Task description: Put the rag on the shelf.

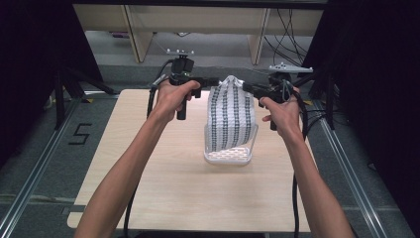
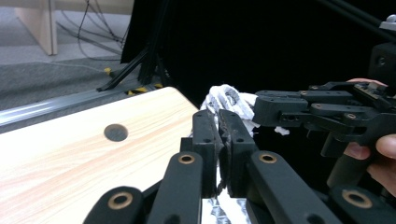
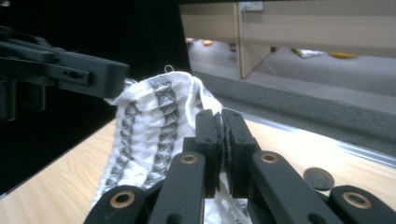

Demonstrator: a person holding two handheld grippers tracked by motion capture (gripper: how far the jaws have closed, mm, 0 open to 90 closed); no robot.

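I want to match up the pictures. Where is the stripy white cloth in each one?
High view: the patterned cloth hangs at centre above a white tray.
Left gripper view: bunched at centre, behind the jaws.
Right gripper view: left of centre, draping down.
Shared landmark: the wooden table.

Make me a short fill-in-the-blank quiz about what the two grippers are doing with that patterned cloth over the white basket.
1. The left gripper and right gripper hold the patterned cloth by its ____ edge.
2. The bottom of the cloth hangs into a white ____.
3. The jaws of both grippers are ____ on the cloth.
4. The basket sits on a light ____ table.

Missing words: top; basket; shut; wooden
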